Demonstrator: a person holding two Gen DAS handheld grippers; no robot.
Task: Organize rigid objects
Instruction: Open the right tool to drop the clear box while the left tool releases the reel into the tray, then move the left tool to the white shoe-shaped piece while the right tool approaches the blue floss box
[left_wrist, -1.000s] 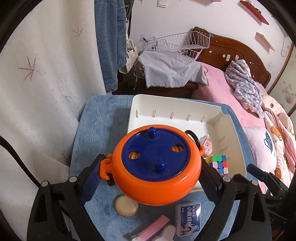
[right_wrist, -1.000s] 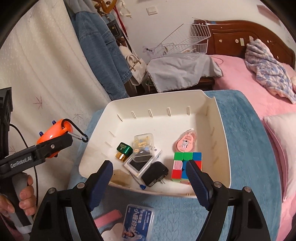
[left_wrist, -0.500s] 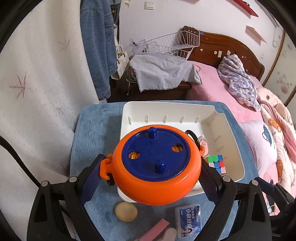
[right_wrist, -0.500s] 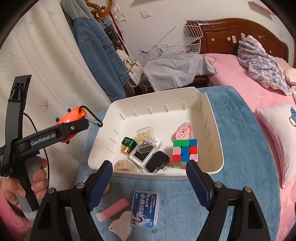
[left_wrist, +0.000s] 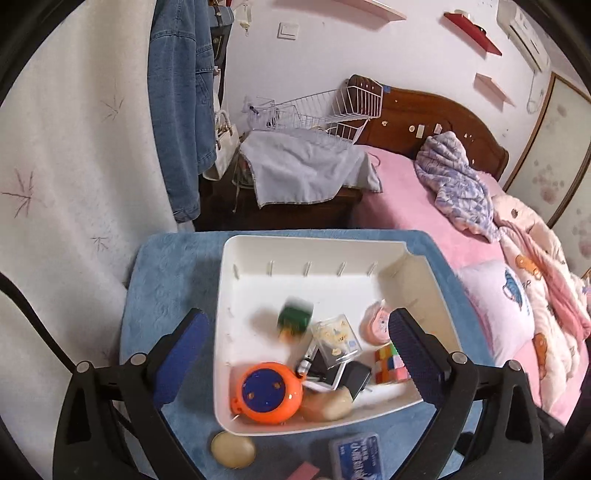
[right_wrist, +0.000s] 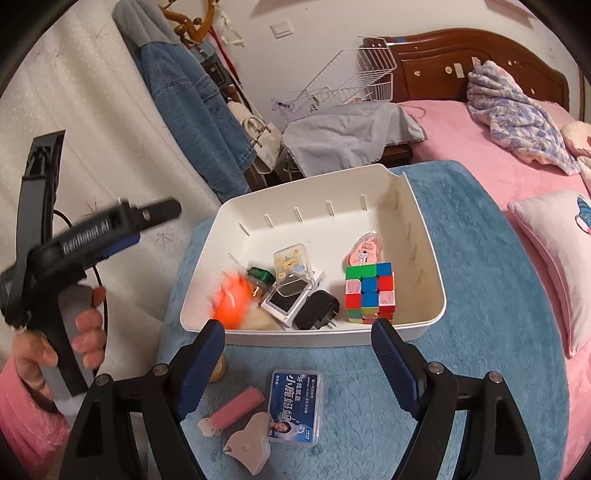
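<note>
We list first the blue mat (right_wrist: 480, 314) on which all stands, then the white tray (left_wrist: 295, 247) set on it, its far wall slotted; inside the tray we count the orange toy (left_wrist: 267, 393) with its blue lid, lying in the near left corner and motion-blurred in the right wrist view, touching a beige lump (left_wrist: 327, 404) just to its right; the cube (right_wrist: 369, 291) near the right wall; a black plug (right_wrist: 316, 310) just left of the cube; a clear box (right_wrist: 291, 264) leaning over a white case (right_wrist: 284, 302); a pink dispenser (right_wrist: 364, 251) behind the cube; and a green block (left_wrist: 294, 319), blurred, towards the middle. On the mat before the tray we note a blue box (right_wrist: 297, 406), a pink bar (right_wrist: 236, 408), a beige heart-shaped piece (right_wrist: 247, 446) and a round tan disc (left_wrist: 232, 448). The left gripper (left_wrist: 297, 354) hangs above the tray's near half, its jaws spread wide and empty, the toy lying loose below them; in the right wrist view it shows at the left, gripped by a hand (right_wrist: 86, 336). The right gripper (right_wrist: 295, 363) hovers before the tray's near wall, jaws likewise spread wide with nothing between them
</note>
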